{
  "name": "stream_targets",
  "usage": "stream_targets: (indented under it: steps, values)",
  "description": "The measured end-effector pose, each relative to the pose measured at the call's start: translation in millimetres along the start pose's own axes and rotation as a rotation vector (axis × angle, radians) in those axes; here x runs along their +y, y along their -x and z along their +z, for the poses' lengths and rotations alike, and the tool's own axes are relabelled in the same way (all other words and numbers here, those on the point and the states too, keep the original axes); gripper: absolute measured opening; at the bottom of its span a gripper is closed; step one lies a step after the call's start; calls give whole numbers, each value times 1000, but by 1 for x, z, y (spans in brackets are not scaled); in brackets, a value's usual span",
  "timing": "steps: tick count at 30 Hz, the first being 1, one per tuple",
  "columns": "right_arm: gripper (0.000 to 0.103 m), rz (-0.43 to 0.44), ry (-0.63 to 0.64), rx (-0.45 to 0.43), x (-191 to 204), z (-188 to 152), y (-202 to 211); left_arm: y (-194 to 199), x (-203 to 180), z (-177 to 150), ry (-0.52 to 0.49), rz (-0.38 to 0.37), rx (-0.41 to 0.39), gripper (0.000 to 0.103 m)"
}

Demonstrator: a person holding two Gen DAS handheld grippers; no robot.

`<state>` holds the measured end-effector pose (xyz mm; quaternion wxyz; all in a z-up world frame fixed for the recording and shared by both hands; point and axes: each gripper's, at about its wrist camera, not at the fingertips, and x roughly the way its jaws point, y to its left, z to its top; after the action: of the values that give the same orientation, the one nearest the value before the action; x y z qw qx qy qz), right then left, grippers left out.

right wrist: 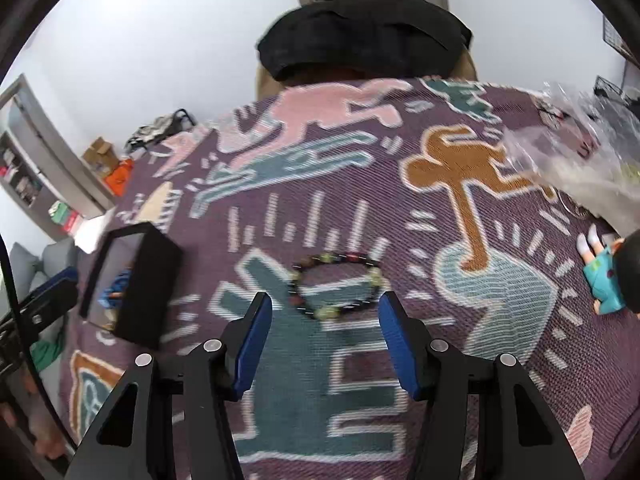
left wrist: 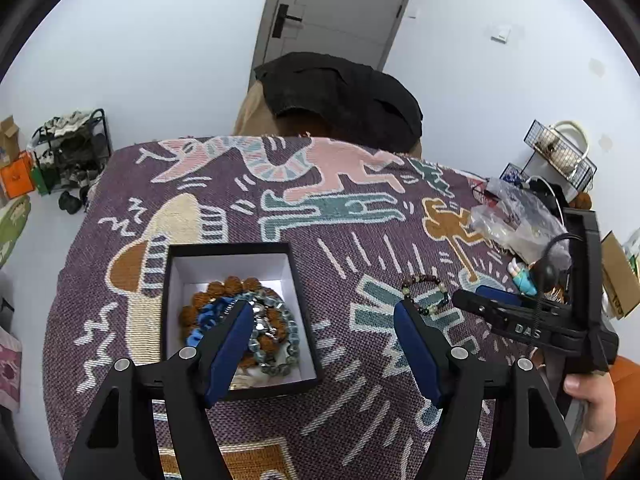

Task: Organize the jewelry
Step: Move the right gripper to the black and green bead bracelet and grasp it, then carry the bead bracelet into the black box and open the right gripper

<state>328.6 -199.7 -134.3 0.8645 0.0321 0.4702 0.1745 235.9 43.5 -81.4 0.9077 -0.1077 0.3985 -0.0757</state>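
Spread over the table, a patterned cloth (right wrist: 500, 320) carries the work: low in frame the right gripper (right wrist: 325, 304) gapes empty, seemingly lining up on the beaded bracelet (right wrist: 336, 286) just ahead, while the black box (left wrist: 240, 312) of beads sits beneath the equally wide, empty left gripper (left wrist: 322, 312).

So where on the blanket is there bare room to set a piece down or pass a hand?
Bare blanket runs between the box and the loose bracelet, and across the far half toward the black cushion. The right edge is crowded: plastic bags and a figurine. The box already holds a pile of bracelets. Both grippers, left and right, are open.
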Motion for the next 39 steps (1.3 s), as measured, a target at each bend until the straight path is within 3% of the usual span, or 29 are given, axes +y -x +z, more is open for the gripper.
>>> stream_targets:
  steps: [13,14,16,17,20,24,39]
  values:
    - [55,-99,-31,45,-22,12,-44,-9,1,-7,-4,17,2,73]
    - [51,-126,-9,40,-19,13,-48,-9,2,-8,-1,19,3,73]
    - [28,-198,41,26,-12,13,-51,-7,10,-8,10,28,2,73]
    - [9,-192,36,22,-13,14,-50,-6,14,-9,17,32,0,73]
    - [9,-146,-24,28,-21,18,-43,-1,26,-9,47,42,-8,73]
    - [9,-128,-9,-13,-16,20,-28,6,43,-8,85,57,-25,73]
    - [9,-63,132,-132,67,36,26,37,96,-13,184,59,-79,73]
